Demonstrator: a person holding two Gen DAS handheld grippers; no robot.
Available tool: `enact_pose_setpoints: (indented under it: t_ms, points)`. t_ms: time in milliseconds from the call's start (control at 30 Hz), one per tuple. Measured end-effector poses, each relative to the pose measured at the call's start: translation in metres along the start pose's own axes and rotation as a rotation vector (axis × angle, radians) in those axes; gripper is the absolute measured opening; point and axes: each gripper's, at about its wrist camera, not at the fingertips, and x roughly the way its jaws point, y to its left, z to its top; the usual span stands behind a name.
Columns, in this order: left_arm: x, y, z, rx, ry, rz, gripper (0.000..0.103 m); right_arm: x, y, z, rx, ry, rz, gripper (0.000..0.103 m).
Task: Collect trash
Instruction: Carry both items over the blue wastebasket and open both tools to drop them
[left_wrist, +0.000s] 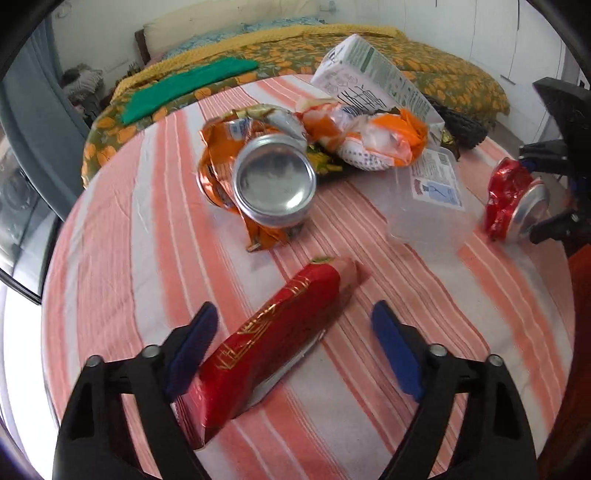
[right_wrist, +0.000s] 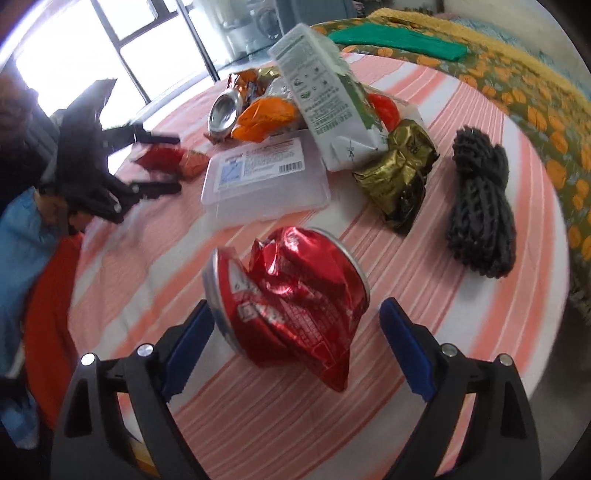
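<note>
Hovering both grippers over trash on the striped surface, jaws spread wide.

Your left gripper is straddling the red wrapper; its left blue pad sits just beside the wrapper, the right pad apart, nothing held. Your right gripper is bracketing the crushed red can, neither pad pressing it. Beyond are lying a silver can, a clear plastic box, a white carton and orange wrappers.
</note>
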Motion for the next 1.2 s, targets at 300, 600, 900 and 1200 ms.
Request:
enact_pose_setpoints:
  t_ms: [300,600,900,1200]
  points:
    - [-0.007,0.001,-0.008,-0.131,0.017,-0.007,0.01,-0.021,0.003,-0.005,0.072,-0.092,0.025,0.077]
    - [-0.056,-0.091,0.001,-0.238,-0.09,-0.17,0.007,-0.096,-0.051,-0.05,0.271,-0.225,-0.058,0.078]
    - [-0.041,-0.273,0.091,-0.097,-0.094,-0.374,0.008,-0.131,-0.175,-0.131,0.559,-0.164,-0.373,0.078]
    - [0.065,-0.406,0.133,-0.108,0.074,-0.416,0.008,-0.124,-0.244,-0.198,0.736,-0.135,-0.415,0.078]
